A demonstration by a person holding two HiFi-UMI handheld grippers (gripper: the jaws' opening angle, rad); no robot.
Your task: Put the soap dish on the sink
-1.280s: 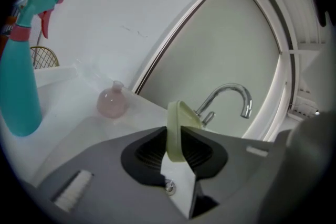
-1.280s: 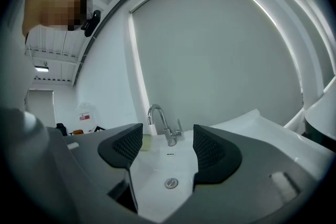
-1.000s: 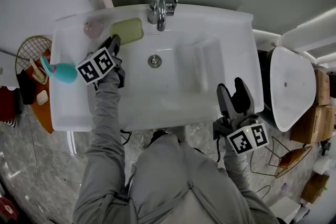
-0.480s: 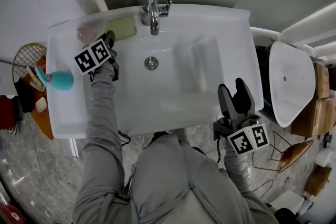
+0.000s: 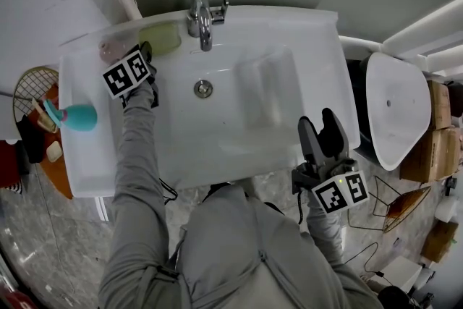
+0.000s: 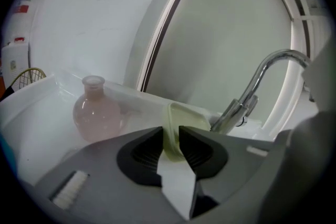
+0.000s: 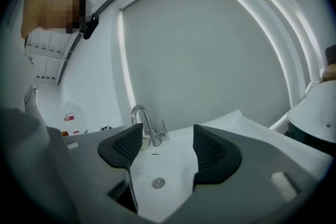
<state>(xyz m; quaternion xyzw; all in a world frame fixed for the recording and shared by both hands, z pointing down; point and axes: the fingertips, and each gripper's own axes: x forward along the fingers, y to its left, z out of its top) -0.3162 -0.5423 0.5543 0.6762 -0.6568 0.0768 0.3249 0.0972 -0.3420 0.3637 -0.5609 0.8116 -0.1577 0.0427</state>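
Standing on the left ledge of the white sink is a teal item, well apart from the work. At the back-left corner a pink bottle is upright. Just beside it, the left gripper has its jaws closed on the near end of the pale green soap dish. The dish is over the back ledge, between the bottle and the faucet; contact with the ledge cannot be confirmed. The drain lies in the basin. The right gripper hangs over the front-right rim, jaws apart, with nothing between them.
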